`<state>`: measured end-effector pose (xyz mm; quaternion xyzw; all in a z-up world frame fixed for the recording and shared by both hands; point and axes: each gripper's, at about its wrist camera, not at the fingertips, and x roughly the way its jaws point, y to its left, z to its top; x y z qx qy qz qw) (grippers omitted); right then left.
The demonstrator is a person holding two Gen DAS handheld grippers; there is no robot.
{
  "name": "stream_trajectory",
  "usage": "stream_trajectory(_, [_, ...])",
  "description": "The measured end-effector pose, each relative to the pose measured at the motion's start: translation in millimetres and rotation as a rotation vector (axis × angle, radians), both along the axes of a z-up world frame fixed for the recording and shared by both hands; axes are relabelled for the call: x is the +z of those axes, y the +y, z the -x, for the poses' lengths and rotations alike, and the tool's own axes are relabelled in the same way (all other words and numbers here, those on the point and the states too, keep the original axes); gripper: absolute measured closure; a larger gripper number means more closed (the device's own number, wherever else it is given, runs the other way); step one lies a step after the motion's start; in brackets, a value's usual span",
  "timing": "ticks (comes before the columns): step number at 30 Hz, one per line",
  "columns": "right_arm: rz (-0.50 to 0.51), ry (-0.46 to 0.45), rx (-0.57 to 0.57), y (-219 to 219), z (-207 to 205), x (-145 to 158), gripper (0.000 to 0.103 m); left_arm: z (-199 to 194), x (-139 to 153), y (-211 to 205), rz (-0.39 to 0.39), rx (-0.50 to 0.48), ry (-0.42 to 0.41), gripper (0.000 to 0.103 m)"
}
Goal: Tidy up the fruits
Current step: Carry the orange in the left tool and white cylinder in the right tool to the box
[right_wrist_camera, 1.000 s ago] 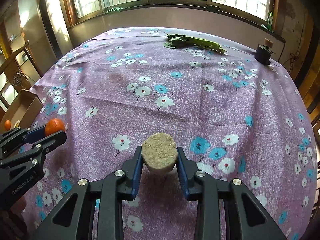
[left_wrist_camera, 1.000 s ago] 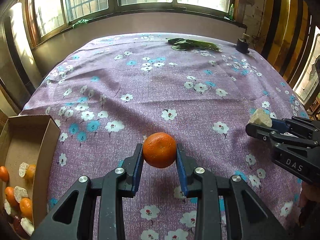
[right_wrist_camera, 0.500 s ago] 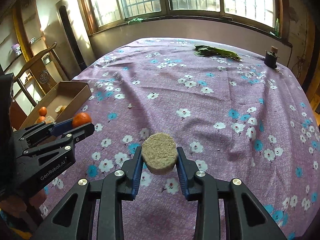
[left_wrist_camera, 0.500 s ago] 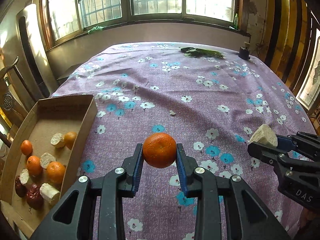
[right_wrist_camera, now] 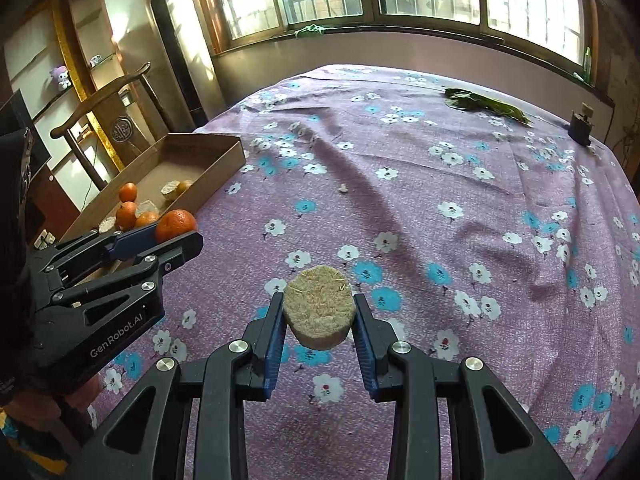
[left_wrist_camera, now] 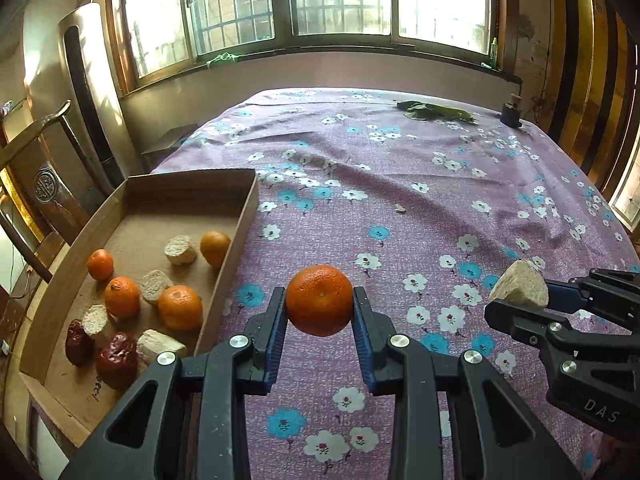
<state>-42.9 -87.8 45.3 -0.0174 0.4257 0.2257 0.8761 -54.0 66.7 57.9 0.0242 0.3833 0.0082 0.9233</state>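
So the left gripper (left_wrist_camera: 320,312) is clamped on a tangerine (left_wrist_camera: 319,300), both blue pads pressed against its sides, held up over the purple floral tablecloth (left_wrist_camera: 400,208) just to the right of the cardboard tray (left_wrist_camera: 240,216). The right gripper (right_wrist_camera: 319,316) has its jaws squeezed on a pale, fibrous cut chunk (right_wrist_camera: 319,307) – flat rough face up, can't really say what fruit it is. Both are in the air, nothing touching the cloth.

The tray is the interesting bit. It's a shallow brown box sitting at the left edge of the table, and everything in it is bunched toward the near end – the far half is bare cardboard. From the left wrist view I count four small oranges: one by the right wall (left_wrist_camera: 215,247), one over by the left wall (left_wrist_camera: 99,264), and two more in the middle (left_wrist_camera: 122,296) (left_wrist_camera: 180,307). Mixed in between are four pale chunks like the one being held, e.g. one right beside the far orange (left_wrist_camera: 181,250) and one at the near end (left_wrist_camera: 160,346). Two wrinkly dark red fruits (left_wrist_camera: 116,360) sit at the near left, touching each other.

Far side of the table there's a pile of green leaves (left_wrist_camera: 436,111) and a small dark jar (left_wrist_camera: 511,114)
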Motion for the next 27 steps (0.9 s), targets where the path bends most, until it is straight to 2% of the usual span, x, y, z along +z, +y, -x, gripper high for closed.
stream_trajectory(22, [0.046, -0.041, 0.249, 132.8, -17.0, 21.0, 0.068, 10.4, 19.0, 130.4, -0.009, 0.214, -0.037, 0.073])
stream_trajectory(27, [0.057, -0.037, 0.309, 164.2, -25.7, 19.9, 0.068, 1.4, 22.0, 165.3, 0.041, 0.245, -0.015, 0.073])
